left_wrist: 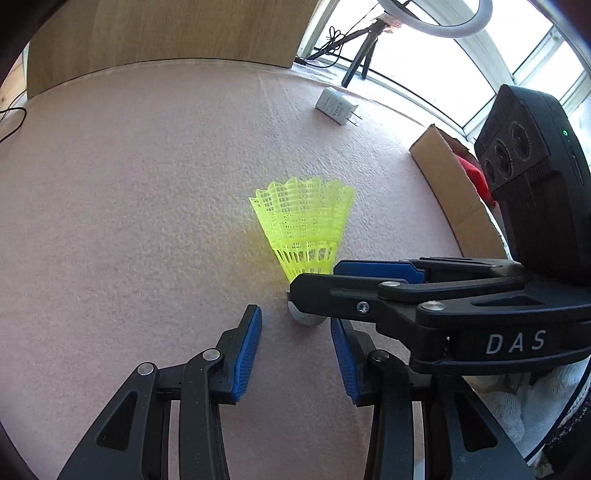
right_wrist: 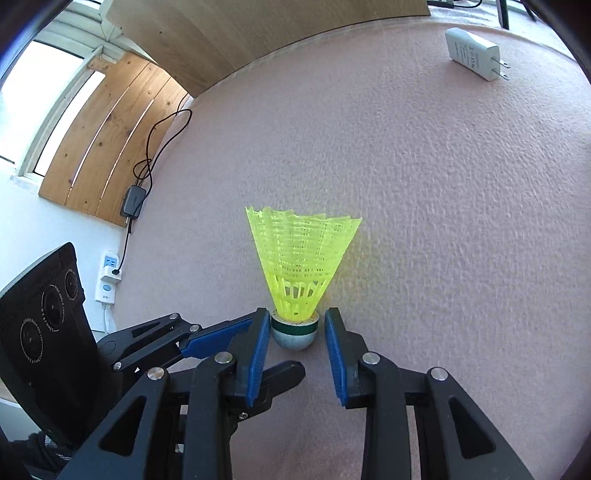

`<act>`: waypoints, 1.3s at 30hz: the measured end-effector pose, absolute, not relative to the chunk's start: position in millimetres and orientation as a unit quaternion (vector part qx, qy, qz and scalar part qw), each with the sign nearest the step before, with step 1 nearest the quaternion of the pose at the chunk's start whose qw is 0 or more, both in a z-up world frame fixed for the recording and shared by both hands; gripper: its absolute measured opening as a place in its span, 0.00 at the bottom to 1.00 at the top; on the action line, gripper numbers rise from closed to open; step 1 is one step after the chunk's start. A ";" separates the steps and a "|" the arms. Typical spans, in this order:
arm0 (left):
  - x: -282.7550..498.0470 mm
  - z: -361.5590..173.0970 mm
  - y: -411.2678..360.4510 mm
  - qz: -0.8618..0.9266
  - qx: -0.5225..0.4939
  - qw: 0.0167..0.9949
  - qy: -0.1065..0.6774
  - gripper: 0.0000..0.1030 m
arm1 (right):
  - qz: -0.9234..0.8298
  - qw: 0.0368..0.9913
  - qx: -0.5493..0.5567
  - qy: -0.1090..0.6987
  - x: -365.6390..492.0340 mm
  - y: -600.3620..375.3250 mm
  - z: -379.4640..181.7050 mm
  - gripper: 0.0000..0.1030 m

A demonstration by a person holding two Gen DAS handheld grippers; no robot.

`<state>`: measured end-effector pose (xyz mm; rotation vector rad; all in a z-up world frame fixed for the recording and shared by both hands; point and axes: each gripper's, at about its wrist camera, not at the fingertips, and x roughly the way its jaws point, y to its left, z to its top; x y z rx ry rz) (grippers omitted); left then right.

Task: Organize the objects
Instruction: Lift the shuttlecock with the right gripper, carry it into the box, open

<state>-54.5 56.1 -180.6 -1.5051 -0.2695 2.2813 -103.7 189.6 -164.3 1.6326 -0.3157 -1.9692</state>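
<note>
A yellow-green plastic shuttlecock (right_wrist: 301,258) stands upright on its grey cork on the pink felt surface (right_wrist: 424,184). The cork sits between the blue pads of my right gripper (right_wrist: 295,332), and a thin gap shows on the right side, so the jaws are open around it. In the left wrist view the right gripper (left_wrist: 317,280) reaches in from the right across the base of the shuttlecock (left_wrist: 306,225). My left gripper (left_wrist: 295,343) is open just short of the cork, with nothing between its fingers. One of its black fingers (right_wrist: 284,373) shows under the right gripper.
A white charger plug (right_wrist: 472,53) lies at the far right of the felt, also visible as the charger plug (left_wrist: 337,107). A cardboard box (left_wrist: 447,177) with something red inside stands to the right. A tripod (left_wrist: 364,48) and a wooden board (left_wrist: 166,33) are beyond the far edge.
</note>
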 end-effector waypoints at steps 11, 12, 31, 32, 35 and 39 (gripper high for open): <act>-82.4 -183.0 56.4 0.807 -0.539 0.210 -0.120 0.32 | -0.752 0.274 0.590 -0.105 -117.7 181.0 -161.2 0.48; -83.7 -183.0 56.7 0.806 -0.538 0.213 -0.124 0.30 | -0.749 0.274 0.593 -0.111 -120.5 181.0 -164.1 0.48; -96.1 -116.4 123.7 0.828 -0.484 0.273 -0.081 0.28 | -0.786 0.260 0.540 -0.152 -113.9 232.6 -112.4 0.29; -97.2 -112.1 132.1 0.828 -0.480 0.280 -0.077 0.28 | -0.792 0.255 0.534 -0.152 -112.4 239.8 -106.8 0.29; -101.9 -100.3 162.8 0.826 -0.469 0.305 -0.067 0.28 | -0.808 0.235 0.518 -0.155 -107.6 264.8 -91.3 0.29; -102.8 -89.5 209.2 0.819 -0.458 0.341 -0.054 0.28 | -0.829 0.202 0.498 -0.157 -97.4 302.2 -74.8 0.29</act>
